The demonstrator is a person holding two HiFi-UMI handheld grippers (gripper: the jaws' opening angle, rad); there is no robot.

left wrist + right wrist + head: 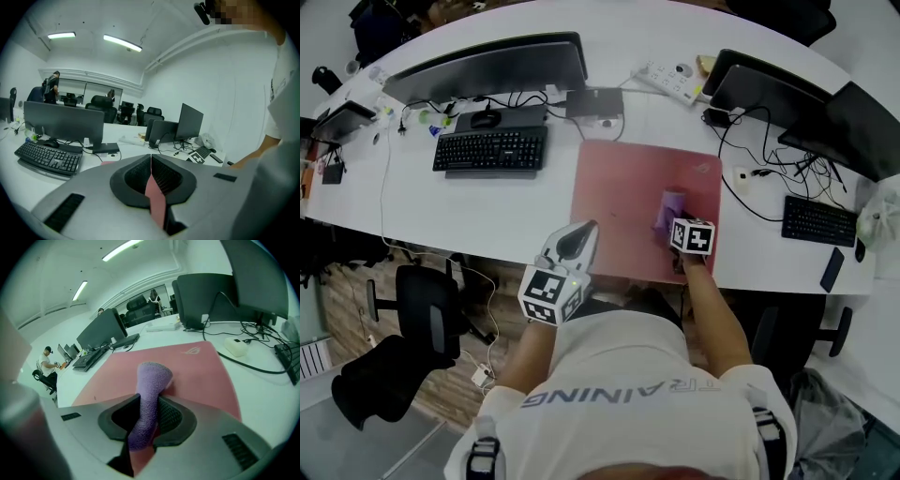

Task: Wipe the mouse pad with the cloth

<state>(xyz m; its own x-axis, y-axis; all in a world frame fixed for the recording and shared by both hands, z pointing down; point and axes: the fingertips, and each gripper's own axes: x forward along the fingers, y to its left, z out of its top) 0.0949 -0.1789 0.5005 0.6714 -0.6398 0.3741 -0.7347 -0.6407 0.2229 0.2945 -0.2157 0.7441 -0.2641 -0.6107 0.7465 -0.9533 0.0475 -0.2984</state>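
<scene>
A pink mouse pad (628,187) lies on the white desk (487,211) in front of me. My right gripper (678,223) is over the pad's near right part and is shut on a purple cloth (669,210). In the right gripper view the cloth (152,380) sticks out from between the jaws of my right gripper (149,406), over the pad (197,366). My left gripper (579,234) hovers at the pad's near left edge. In its own view my left gripper (151,165) has its jaws together and holds nothing.
A black keyboard (491,148) and a monitor (487,66) stand to the left of the pad. A power strip (671,81), dark screens (769,89), cables, a second keyboard (819,221) and a phone (832,269) are at the right. An office chair (427,309) is beside me.
</scene>
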